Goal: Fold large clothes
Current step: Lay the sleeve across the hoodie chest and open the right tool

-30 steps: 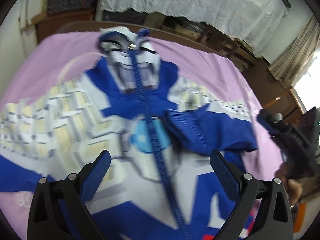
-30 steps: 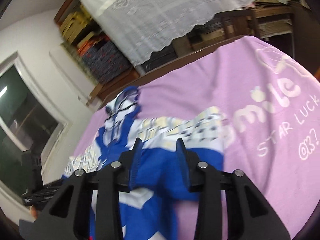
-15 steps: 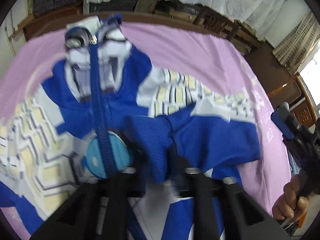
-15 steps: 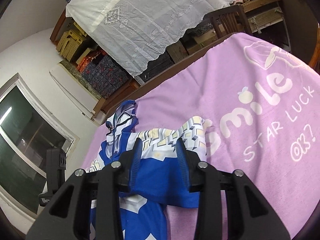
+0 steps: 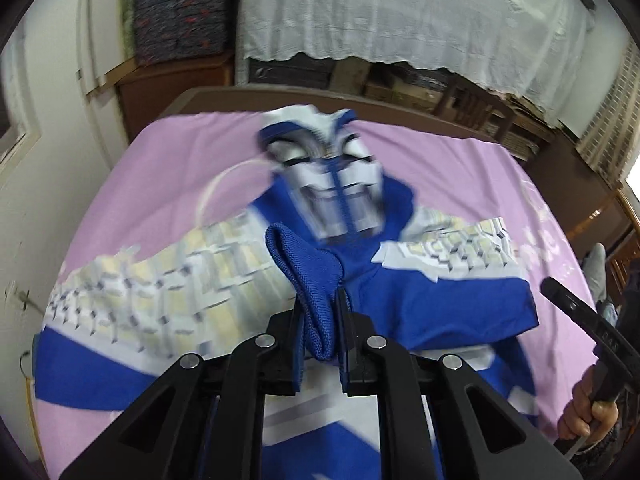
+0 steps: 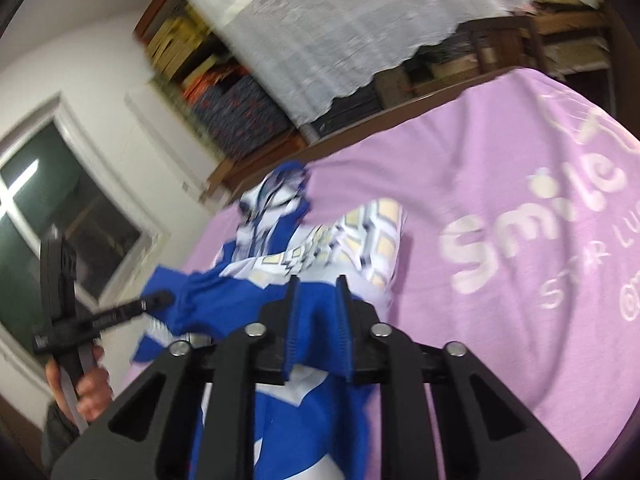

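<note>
The left black two-finger gripper [image 5: 320,312] is pinching a bunched fold of ribbed blue cuff [image 5: 310,276], which is standing up between its blue-padded fingers [image 5: 298,344]. The blue, white and pale-yellow zip-up hooded costume [image 5: 344,208] is lying spread beyond that gripper on the pink printed bedsheet [image 5: 168,160], its hood farthest away and one patterned sleeve stretching off to the gripper's left. The right black two-finger gripper [image 6: 316,312] is sitting with its fingers [image 6: 290,328] drawn close around blue cloth of the same costume [image 6: 316,248]; whether they are actually gripping it I cannot tell. White "Smile" lettering [image 6: 532,224] is showing on the sheet [image 6: 460,168] to this gripper's right. A white lace cloth [image 5: 400,12] is hanging over furniture behind the bed.
</note>
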`<state>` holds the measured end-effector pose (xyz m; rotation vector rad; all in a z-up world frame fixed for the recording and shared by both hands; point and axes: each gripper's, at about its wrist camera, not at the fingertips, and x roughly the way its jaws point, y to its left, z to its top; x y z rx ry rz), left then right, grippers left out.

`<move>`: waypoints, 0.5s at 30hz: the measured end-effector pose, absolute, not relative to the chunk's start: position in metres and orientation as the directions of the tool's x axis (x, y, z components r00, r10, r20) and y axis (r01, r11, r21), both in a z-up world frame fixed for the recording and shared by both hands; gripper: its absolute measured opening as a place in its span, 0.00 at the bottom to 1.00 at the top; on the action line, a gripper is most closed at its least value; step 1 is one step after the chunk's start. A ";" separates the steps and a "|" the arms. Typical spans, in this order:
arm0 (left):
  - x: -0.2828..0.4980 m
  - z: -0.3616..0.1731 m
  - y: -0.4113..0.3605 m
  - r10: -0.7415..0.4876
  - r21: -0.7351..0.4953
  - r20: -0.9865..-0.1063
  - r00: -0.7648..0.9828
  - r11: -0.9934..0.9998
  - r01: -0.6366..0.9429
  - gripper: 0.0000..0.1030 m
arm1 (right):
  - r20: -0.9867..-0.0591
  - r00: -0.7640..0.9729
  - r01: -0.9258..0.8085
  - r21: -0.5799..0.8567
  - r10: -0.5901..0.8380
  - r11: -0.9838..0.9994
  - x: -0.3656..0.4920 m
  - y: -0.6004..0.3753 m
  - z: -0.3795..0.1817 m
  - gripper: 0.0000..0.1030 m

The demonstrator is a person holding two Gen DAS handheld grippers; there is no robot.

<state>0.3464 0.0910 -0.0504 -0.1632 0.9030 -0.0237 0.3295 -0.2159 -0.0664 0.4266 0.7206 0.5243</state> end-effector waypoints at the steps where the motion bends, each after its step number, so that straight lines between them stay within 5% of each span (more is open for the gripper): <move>1: 0.344 -0.054 0.098 -0.075 -0.145 -0.784 0.616 0.987 -0.064 0.13 | -0.521 0.624 -0.323 0.508 0.583 0.799 0.328 -0.206 -0.068 0.14; 7: 0.340 -0.099 0.126 -0.023 -0.129 -0.822 0.568 0.981 -0.146 0.21 | -0.641 0.556 -0.342 0.404 0.529 0.849 0.333 -0.172 -0.088 0.12; 10: 0.336 -0.105 0.127 0.006 -0.106 -0.818 0.575 0.981 -0.162 0.32 | -0.749 0.495 -0.277 0.344 0.440 0.897 0.346 -0.168 -0.111 0.00; 15: 0.326 -0.091 0.134 0.040 -0.104 -0.797 0.603 0.974 -0.202 0.41 | -0.749 0.469 -0.261 0.389 0.468 0.883 0.352 -0.178 -0.114 0.00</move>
